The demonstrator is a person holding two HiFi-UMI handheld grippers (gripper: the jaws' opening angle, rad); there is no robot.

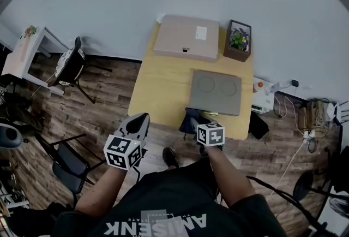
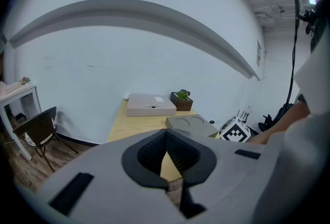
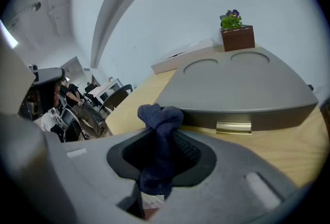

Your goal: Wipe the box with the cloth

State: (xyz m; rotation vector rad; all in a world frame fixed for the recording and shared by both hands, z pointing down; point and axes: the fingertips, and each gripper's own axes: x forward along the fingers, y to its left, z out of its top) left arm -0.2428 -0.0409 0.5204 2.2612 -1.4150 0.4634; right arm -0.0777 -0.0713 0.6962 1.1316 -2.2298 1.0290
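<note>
Table (image 1: 163, 83) of pale wood is taking up the middle of the head view, with a flat tan box (image 1: 186, 37) lying at its 12 o'clock end and a potted plant (image 1: 239, 40) standing at 1 o'clock. The grey box (image 1: 215, 91), with two rings on its lid, is sitting toward 4 o'clock. The right gripper (image 1: 192, 117) is hovering at the table's 6 o'clock edge with the dark cloth (image 1: 188, 122) bunched at its tip, and the grey box is lying at its 1 o'clock. The left gripper (image 1: 137, 124) is hanging off the table at 7 o'clock, over the wood floor. In the left gripper view, the left gripper (image 2: 166, 135) is pointing along the table with its jaws pressed together at the tips and nothing between them. The grey box (image 2: 192, 124) is showing at 1 o'clock and the tan box (image 2: 151, 105) at 12. In the right gripper view, the right gripper (image 3: 161, 132) is clamping the blue cloth (image 3: 160, 117), whose bunched end is sticking up out of the jaws just beside the near edge of the grey box (image 3: 242, 89). The plant (image 3: 236, 32) is standing beyond at 1 o'clock.
</note>
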